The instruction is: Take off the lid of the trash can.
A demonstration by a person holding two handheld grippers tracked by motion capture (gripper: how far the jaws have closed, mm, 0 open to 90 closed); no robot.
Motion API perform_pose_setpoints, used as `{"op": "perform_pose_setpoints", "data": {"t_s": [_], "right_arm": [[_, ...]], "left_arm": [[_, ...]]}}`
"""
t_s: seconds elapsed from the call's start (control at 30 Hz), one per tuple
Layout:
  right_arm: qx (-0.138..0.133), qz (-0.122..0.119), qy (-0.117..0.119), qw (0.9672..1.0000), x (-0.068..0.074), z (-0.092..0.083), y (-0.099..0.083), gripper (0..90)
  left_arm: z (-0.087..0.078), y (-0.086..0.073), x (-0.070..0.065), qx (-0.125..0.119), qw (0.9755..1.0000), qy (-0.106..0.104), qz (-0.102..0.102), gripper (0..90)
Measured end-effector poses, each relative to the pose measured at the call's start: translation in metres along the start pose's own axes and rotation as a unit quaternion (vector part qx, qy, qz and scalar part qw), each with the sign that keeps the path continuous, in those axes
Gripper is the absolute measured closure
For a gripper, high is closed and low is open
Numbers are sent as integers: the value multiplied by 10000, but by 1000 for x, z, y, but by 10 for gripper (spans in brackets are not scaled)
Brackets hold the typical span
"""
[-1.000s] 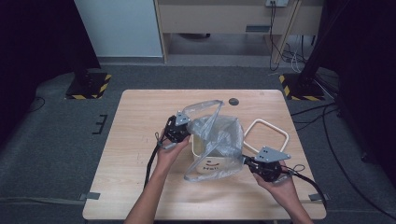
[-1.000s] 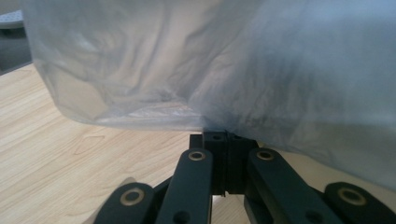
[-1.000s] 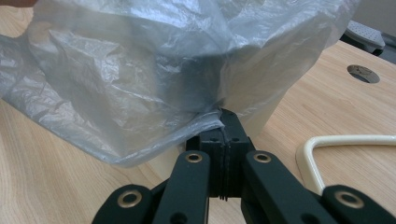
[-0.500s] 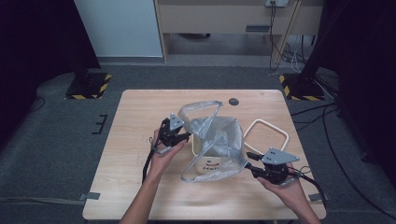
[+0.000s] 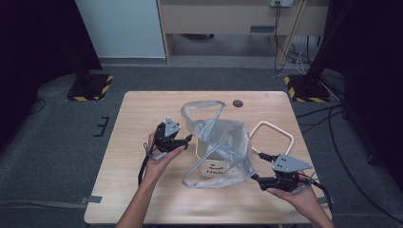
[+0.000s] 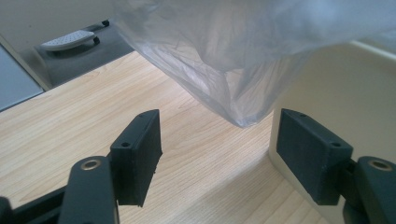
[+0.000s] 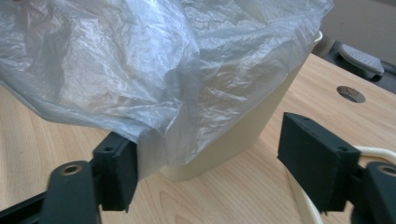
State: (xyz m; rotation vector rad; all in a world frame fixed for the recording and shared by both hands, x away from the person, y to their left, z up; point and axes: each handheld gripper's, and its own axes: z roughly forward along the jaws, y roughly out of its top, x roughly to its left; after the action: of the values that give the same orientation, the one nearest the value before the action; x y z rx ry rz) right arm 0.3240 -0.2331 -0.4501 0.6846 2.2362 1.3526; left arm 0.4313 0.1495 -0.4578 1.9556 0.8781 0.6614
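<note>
A translucent plastic bag lies draped over a small cream bin at the table's middle. My left gripper hovers just left of the bin, open; its jaws have just been opening. The bag's lower corner hangs ahead of the gap, untouched, and the bin wall stands by the right jaw. My right gripper sits at the bag's near right corner, open, its jaws likewise just opening. The bag's edge hangs beside its left jaw, and nothing is pinched.
A cream ring-shaped bin rim lies on the wooden table right of the bin, close to my right gripper. A round hole sits near the table's far edge. Cables trail off the right side.
Both grippers have opened and let go of the bag, which has sagged down over the bin. My left gripper has drawn back to the left, away from the bag.
</note>
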Motion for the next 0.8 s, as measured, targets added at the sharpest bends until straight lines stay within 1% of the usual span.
{"op": "perform_pose_setpoints", "data": {"t_s": [0.03, 0.1, 0.13, 0.17, 0.2, 0.23, 0.3, 0.33, 0.37, 0.43, 0.47, 0.5, 0.53, 0.6, 0.63, 0.7, 0.77, 0.8], "right_arm": [[0, 0, 0, 10000, 0, 0, 0, 229], [5, -25, -24, 10000, 0, 2, 1, 217], [-36, -39, -58, 10000, 0, 4, 2, 217], [-95, -51, -145, 9998, -2, 7, 4, 217], [-95, -51, -145, 9998, -2, 7, 4, 217], [-137, 11, -158, 9998, -3, 7, 5, 217], [-204, 18, -251, 9995, -6, 4, 7, 218], [-204, 18, -251, 9995, -6, 4, 7, 218], [-257, 76, -247, 9993, -6, 1, 8, 219], [-353, 87, -237, 9991, -6, -5, 10, 226], [-416, 104, -193, 9989, -5, -7, 11, 232], [-462, 51, -151, 9988, -4, -12, 12, 233], [-475, 74, -118, 9988, -3, -14, 13, 236], [-476, 63, -103, 9988, -2, -16, 12, 243], [-453, 12, -114, 9989, -2, -17, 12, 244], [-363, 2, -62, 9993, 0, -21, 9, 259], [-339, -1, -47, 9994, 0, -22, 7, 270], [-261, -42, 7, 9997, 2, -25, 4, 296]], "left_arm": [[0, 0, 0, 0, 10000, 0, 0, 311], [-2, 1, -1, -42, 9999, -90, 16, 338], [-3, 2, -3, -59, 9999, -91, 42, 338], [-4, 3, -4, -64, 9999, -98, 61, 342], [-4, 4, -5, -86, 9999, -114, 60, 342], [-5, 4, -6, -82, 9998, -126, 90, 344], [-7, 5, -7, -100, 9998, -149, 107, 370], [-7, 6, -8, -97, 9997, -156, 132, 370], [-8, 6, -9, -80, 9997, -159, 155, 377], [-9, 7, -10, -52, 9997, -164, 189, 390], [-9, 7, -11, -38, 9996, -169, 222, 398], [-10, 7, -11, -8, 9995, -167, 268, 411], [-11, 7, -11, 2, 9995, -161, 280, 413], [-12, 7, -12, -5, 9994, -169, 288, 417], [-13, 7, -12, 36, 9992, -185, 353, 423], [-15, 6, -13, 18, 9991, -191, 366, 431], [-17, 6, -14, -6, 9991, -188, 382, 433], [-20, 5, -14, -3, 9989, -189, 437, 434]]}}
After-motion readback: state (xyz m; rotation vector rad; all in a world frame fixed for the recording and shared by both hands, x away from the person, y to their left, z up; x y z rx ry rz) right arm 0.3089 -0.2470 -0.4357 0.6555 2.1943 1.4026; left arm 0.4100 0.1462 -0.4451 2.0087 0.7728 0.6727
